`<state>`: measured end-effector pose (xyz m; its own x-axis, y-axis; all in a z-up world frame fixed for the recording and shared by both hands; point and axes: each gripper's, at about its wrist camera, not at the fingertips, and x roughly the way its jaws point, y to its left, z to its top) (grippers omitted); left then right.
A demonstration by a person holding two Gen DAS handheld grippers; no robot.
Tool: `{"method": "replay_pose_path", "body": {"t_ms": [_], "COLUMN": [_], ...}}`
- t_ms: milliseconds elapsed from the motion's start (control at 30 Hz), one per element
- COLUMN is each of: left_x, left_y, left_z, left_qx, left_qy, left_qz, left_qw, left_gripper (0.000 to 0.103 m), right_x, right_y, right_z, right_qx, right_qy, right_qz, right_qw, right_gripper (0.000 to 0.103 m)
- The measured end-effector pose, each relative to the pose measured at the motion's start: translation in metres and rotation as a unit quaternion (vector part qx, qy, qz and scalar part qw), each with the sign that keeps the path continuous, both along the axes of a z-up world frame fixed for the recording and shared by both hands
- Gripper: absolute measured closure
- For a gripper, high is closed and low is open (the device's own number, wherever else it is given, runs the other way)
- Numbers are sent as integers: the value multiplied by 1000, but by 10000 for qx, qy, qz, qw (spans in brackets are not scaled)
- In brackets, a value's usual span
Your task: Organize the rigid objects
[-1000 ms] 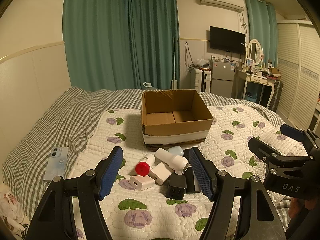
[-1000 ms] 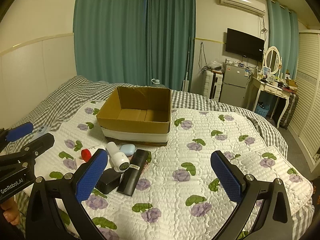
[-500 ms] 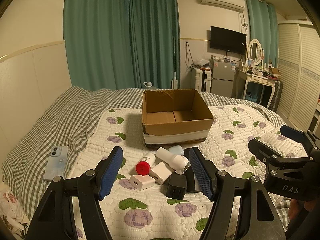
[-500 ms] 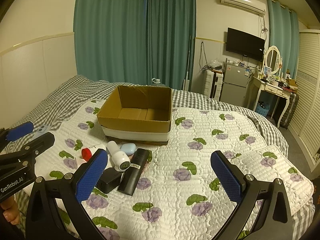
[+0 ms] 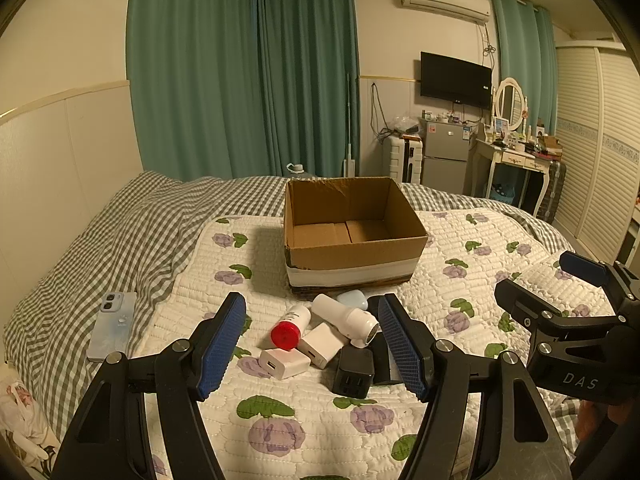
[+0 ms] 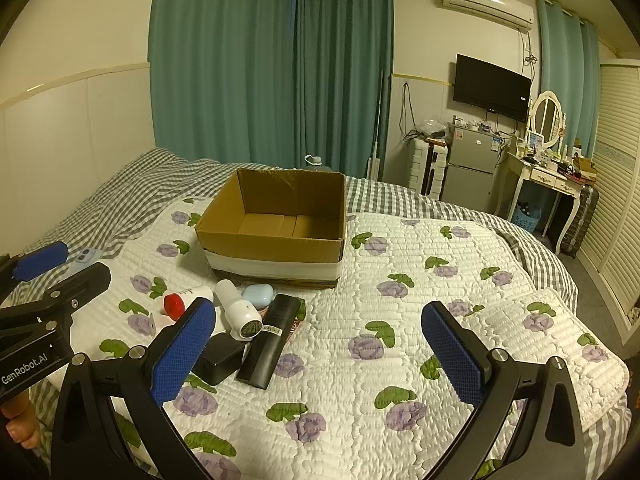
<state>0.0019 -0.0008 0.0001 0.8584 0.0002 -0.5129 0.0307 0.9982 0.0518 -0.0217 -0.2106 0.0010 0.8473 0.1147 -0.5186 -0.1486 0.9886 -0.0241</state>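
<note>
An empty open cardboard box stands on the floral quilt. In front of it lies a pile: a red-capped white bottle, a white cylinder device, a pale blue case, two white chargers, a black adapter and a long black device. My left gripper is open and empty, held above the pile. My right gripper is open and empty, to the right of the pile.
A phone lies on the checked blanket at the left. A small quilted pillow lies at the right of the bed. A fridge, dressing table and wardrobe stand beyond the bed's right side.
</note>
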Motion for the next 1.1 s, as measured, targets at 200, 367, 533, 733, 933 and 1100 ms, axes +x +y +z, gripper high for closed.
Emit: {"method": "replay_pose_path", "body": {"t_ms": [200, 367, 533, 733, 933, 1100], "left_x": [0, 0, 0, 0, 0, 0], "left_y": [0, 0, 0, 0, 0, 0], "left_z": [0, 0, 0, 0, 0, 0], "left_qx": [-3, -7, -5, -10, -8, -12], "left_qy": [2, 0, -1, -7, 1, -1], "left_qz": [13, 2, 6, 6, 10, 6], "left_qw": [10000, 10000, 10000, 10000, 10000, 10000], "left_gripper": [31, 31, 31, 31, 31, 31], "right_x": [0, 0, 0, -1, -1, 0], "right_y": [0, 0, 1, 2, 3, 4], "right_z": [0, 0, -1, -2, 1, 2], "right_qx": [1, 0, 3, -16, -40, -49], "right_qy": [5, 7, 11, 6, 12, 13], "right_qz": [7, 4, 9, 32, 61, 63], "right_qw": [10000, 10000, 10000, 10000, 10000, 10000], "right_gripper": [0, 0, 0, 0, 0, 0]}}
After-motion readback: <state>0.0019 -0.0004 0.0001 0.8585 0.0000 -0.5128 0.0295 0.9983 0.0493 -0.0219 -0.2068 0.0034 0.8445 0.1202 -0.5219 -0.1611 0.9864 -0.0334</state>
